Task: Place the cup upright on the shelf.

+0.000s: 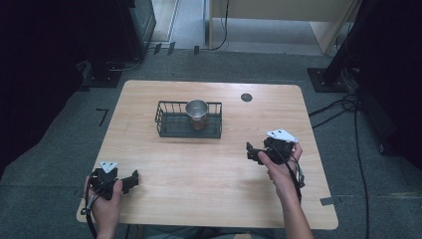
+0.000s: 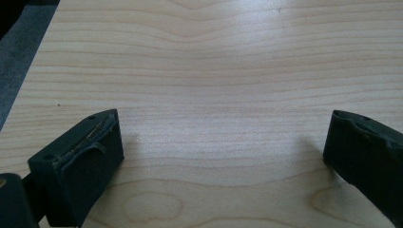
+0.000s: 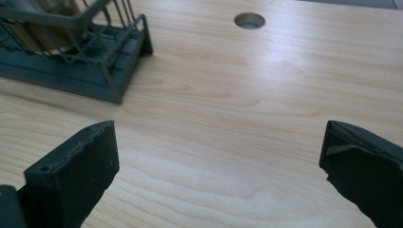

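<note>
Two hands are coming in at the near edge of the table (image 1: 214, 199), each one holding a hand-held gripper. Lying beyond them, toward the far middle of that table, the black wire basket (image 1: 171, 124) is sitting flat on the wood, and the metal cup (image 1: 197, 108) is standing upright inside the basket, right of its centre. The right hand-held gripper (image 1: 255, 152) is hovering near the basket's right front, well apart from it, its jaws standing wide apart with nothing between them; in the right gripper view the basket's corner (image 3: 114, 61) is showing just ahead and left of the jaws. The left hand-held gripper (image 1: 132, 180) is resting far nearer than the basket's left end, jaws likewise spread wide and gripping nothing, bare wood showing between them. Beyond the basket's right end, a small round hole (image 1: 246, 97) is sitting in the tabletop.
</note>
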Demonstrator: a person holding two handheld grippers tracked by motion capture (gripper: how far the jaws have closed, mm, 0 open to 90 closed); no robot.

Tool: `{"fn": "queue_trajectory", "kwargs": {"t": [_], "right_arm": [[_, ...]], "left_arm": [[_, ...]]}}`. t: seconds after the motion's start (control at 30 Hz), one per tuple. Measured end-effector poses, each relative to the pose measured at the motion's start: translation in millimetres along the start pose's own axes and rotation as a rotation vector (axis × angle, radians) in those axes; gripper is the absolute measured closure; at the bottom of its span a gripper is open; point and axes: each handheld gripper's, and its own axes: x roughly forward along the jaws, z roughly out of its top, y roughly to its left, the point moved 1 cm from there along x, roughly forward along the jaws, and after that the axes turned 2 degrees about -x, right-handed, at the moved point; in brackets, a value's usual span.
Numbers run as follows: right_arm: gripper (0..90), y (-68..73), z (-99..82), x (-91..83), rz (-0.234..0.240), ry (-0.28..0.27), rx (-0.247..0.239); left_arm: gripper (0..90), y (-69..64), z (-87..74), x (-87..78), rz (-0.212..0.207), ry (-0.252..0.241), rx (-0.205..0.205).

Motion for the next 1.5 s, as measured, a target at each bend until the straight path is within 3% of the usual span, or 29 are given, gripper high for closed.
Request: {"fn": "queue_trajectory", "kwargs": {"t": [0.4, 0.63, 0.93, 1.23, 1.5], "right_arm": [[0.0, -34.8, -36.7, -13.9, -0.071, 0.033, 0.049], [0.0, -50.4, -55.0, -21.3, -0.104, 0.056, 0.054], [0.0, -76.1, -86.2, -28.7, -0.152, 0.095, 0.105], [0.0, -89.4, -104.2, -35.4, -0.172, 0.101, 0.120], [0.0, -103.1, -123.6, -40.3, -0.210, 0.153, 0.145]], "left_arm": [[0.0, 0.0, 0.0, 0.0, 0.000, 0.000, 0.000], [0.0, 0.0, 0.0, 0.0, 0.000, 0.000, 0.000], [0.0, 0.0, 0.0, 0.0, 0.000, 0.000, 0.000], [0.0, 0.0, 0.0, 0.0, 0.000, 0.000, 0.000], [0.0, 0.0, 0.0, 0.0, 0.000, 0.000, 0.000]]}}
